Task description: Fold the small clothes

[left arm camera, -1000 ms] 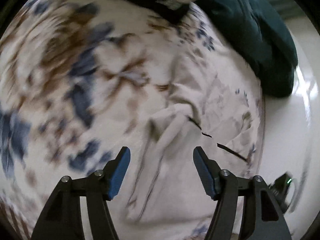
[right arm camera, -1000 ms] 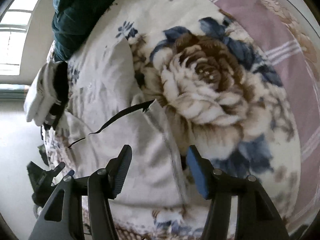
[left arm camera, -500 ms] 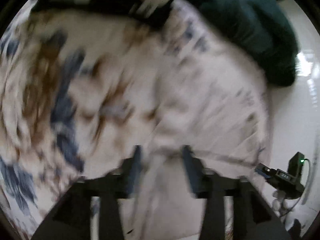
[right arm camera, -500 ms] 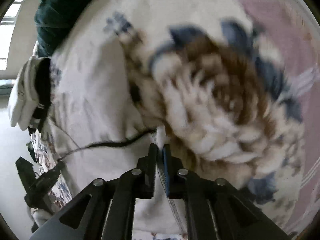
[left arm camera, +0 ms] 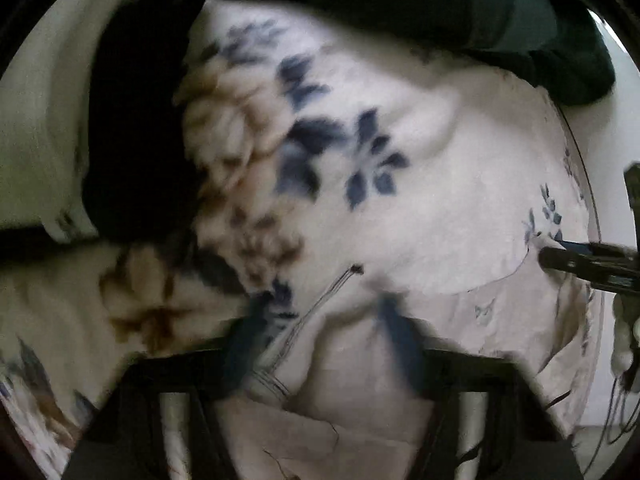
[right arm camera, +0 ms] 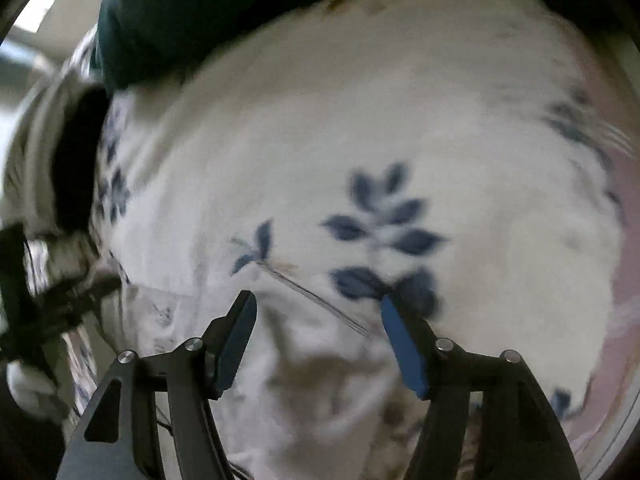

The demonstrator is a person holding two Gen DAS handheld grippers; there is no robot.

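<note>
Both wrist cameras look down along their fingers, close over the floral blanket [left arm camera: 360, 184]. The left view faces toward the dark green cloth [left arm camera: 460, 16] at 12 o'clock; the right view shares the blanket and that cloth [right arm camera: 168, 20] at 11 o'clock.

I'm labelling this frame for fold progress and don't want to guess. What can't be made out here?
- Left wrist view: motion blur smears the left gripper; grip on the pale floral-sprig garment unclear.
- Right wrist view: the garment's near edge lies hidden under the open right gripper.
- Both views: the dark teal cloth is cut off at the top.
</note>
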